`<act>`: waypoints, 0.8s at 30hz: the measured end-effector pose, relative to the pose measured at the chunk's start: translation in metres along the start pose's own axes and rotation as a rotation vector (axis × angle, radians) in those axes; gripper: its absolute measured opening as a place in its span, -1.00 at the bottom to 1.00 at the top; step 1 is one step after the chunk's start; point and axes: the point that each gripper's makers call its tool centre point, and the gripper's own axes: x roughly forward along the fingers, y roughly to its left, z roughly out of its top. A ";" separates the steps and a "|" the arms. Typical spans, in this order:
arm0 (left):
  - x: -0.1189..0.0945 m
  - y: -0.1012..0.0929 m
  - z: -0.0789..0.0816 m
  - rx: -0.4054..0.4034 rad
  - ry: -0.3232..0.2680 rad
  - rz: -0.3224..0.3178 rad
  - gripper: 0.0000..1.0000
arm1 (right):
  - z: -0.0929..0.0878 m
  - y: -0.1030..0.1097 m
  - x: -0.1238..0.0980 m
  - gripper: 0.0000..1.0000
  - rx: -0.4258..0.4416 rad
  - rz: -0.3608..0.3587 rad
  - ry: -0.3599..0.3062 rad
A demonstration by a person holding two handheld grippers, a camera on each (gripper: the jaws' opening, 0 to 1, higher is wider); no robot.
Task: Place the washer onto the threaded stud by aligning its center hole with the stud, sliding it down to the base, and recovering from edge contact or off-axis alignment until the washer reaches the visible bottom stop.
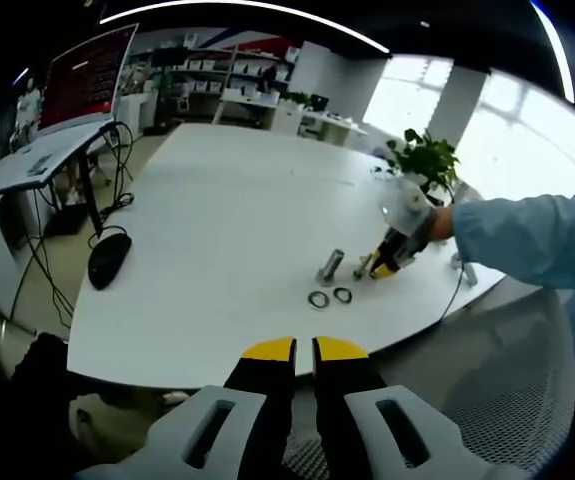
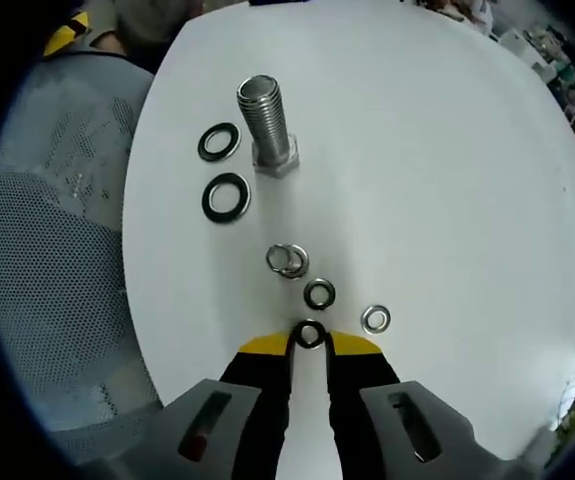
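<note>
The bolt (image 2: 264, 122) was bright, shiny metal with a ridged thread. The washers (image 2: 226, 197) looked like dark metal with glossy rims. The table (image 2: 447, 180) was smooth, matt white. The chair (image 2: 57, 250) had grey woven mesh.

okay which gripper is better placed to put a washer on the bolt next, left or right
Right, most likely. The right gripper is already at the table with a small washer between its jaw tips, and the bolt stands straight ahead. The left gripper is shut, back off the table edge.
</note>
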 end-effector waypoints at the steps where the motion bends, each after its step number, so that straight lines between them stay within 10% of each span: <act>1: 0.000 0.000 0.000 0.000 0.000 0.000 -0.92 | 0.000 -0.001 0.000 -0.72 0.000 0.003 0.001; 24: 0.000 -0.001 0.000 -0.001 -0.002 -0.004 -0.92 | 0.000 0.003 -0.004 -0.72 -0.006 0.004 0.055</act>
